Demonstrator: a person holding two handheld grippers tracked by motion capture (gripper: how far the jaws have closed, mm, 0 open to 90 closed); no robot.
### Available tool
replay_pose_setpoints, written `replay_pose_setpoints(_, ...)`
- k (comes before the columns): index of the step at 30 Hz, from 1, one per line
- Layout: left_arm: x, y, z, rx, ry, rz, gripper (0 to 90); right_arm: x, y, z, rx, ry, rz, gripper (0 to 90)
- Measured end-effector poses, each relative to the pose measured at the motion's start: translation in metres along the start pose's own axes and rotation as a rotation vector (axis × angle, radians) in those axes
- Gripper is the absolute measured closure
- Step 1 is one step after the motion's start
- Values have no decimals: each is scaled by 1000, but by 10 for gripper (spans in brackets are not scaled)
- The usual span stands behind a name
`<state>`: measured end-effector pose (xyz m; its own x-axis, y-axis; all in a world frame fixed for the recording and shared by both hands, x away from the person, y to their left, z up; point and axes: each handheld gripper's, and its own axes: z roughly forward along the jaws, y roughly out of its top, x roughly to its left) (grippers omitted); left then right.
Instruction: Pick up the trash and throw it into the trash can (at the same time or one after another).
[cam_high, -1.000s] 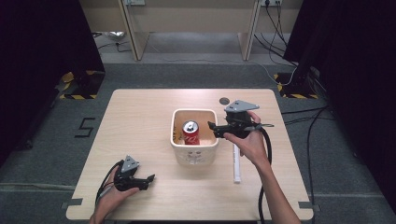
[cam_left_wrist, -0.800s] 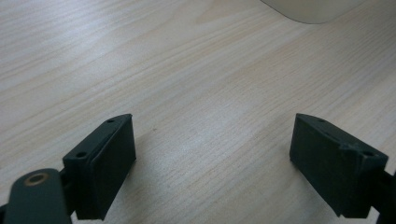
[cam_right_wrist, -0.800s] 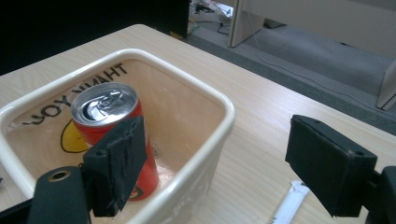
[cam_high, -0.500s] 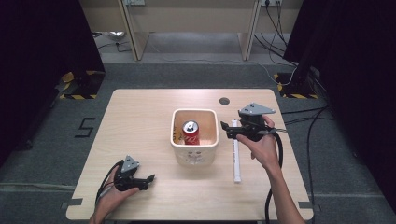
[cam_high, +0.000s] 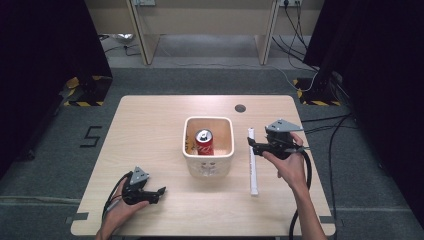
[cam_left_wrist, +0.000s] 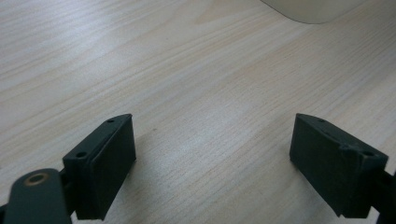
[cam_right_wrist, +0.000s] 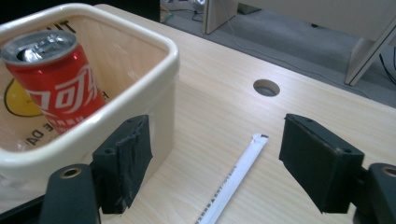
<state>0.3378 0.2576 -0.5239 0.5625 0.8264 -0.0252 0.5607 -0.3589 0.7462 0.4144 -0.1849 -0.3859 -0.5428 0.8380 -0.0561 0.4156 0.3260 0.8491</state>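
Observation:
A red drink can (cam_high: 204, 141) (cam_right_wrist: 53, 79) stands upright inside a cream square tub (cam_high: 186, 151) (cam_right_wrist: 154, 74) at the middle of the wooden table. A long white strip (cam_high: 253, 161) (cam_right_wrist: 238, 175) lies flat on the table just right of the tub. My right gripper (cam_high: 253, 145) (cam_right_wrist: 215, 163) hovers open over the far end of that strip, with nothing between its jaws. My left gripper (cam_high: 159, 192) (cam_left_wrist: 212, 158) rests open near the front left of the table, over bare wood, with a corner of the tub (cam_left_wrist: 313, 9) ahead of it.
A round cable hole (cam_high: 240, 108) (cam_right_wrist: 266, 87) sits in the table (cam_high: 150, 125) behind the strip. Black cables trail from both grippers. Table legs, cables and dark curtains stand on the grey floor beyond the far edge.
My right gripper has drawn away from above the tub, moving right and toward the person, and now sits over the white strip. The left gripper has stayed put.

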Motion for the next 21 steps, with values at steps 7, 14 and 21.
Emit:
replay_pose_setpoints(7, 0, 0, 0, 0, 0, 0, 137, -3, -9, 3, 40, -35, -19, 295)
replay_pose_setpoints(14, 0, 0, 0, -1, 0, 0, 137, -8, -21, 16, 79, -50, 3, 318)
replay_pose_setpoints(21, 0, 0, 0, 0, 0, 1, 137, -14, -26, 30, 97, -37, 54, 348)
